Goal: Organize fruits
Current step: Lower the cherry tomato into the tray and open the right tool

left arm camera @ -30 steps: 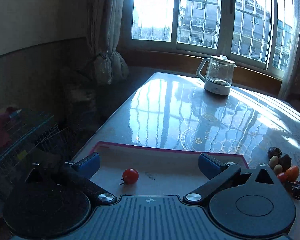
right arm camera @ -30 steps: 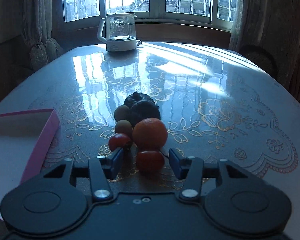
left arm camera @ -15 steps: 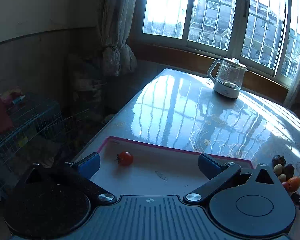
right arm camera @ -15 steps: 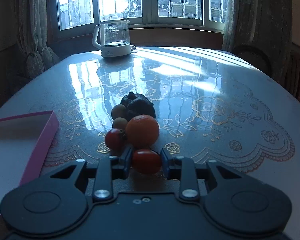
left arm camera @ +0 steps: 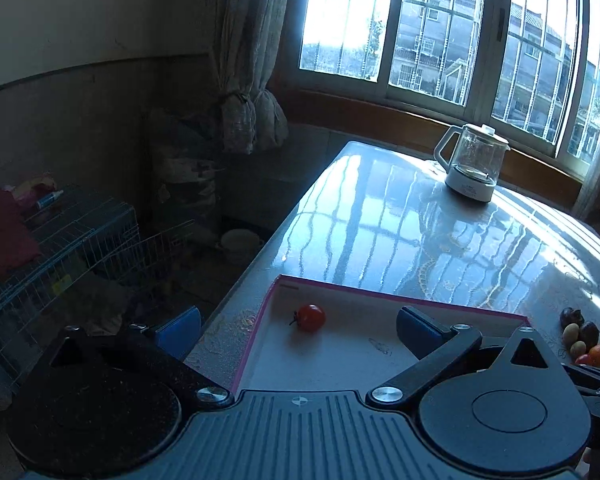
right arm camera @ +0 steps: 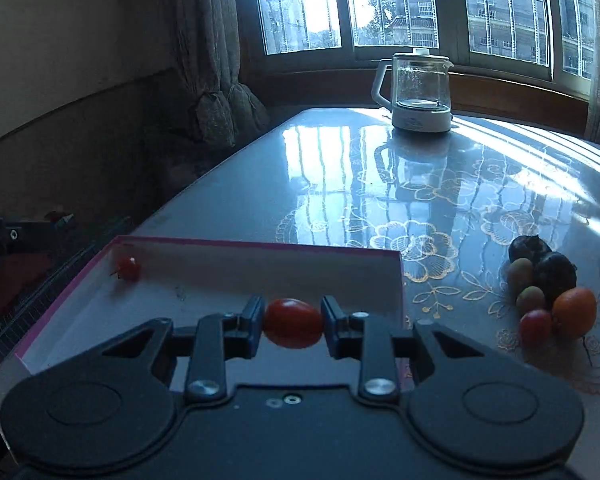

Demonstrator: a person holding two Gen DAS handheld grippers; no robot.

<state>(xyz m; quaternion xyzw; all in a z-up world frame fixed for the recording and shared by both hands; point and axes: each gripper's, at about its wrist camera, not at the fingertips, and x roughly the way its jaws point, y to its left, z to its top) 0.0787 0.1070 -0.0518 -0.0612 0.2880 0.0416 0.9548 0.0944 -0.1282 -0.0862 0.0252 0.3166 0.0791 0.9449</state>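
Observation:
A shallow white tray with a pink rim [left arm camera: 384,295] [right arm camera: 400,276] lies at the near left of the table. One cherry tomato [left arm camera: 311,317] [right arm camera: 128,268] lies in its far left corner. My right gripper [right arm camera: 293,322] is shut on a second red tomato [right arm camera: 293,323] and holds it above the tray's near right part. My left gripper [left arm camera: 298,326] is open and empty, over the tray's left edge. A pile of fruit rests on the table right of the tray: an orange [right arm camera: 574,312], a red tomato [right arm camera: 535,327], two small greenish fruits [right arm camera: 520,274] and dark fruits [right arm camera: 558,274] [left arm camera: 588,334].
A glass kettle [left arm camera: 472,166] [right arm camera: 420,92] stands at the far side of the table by the window. The table's left edge [left arm camera: 256,260] drops to a floor with wire racks [left arm camera: 80,248] and a curtain [left arm camera: 248,92].
My right gripper closed on the tomato at the front of the pile, lifted it and carried it left over the tray. My left gripper drew back and left, away from the tomato in the tray.

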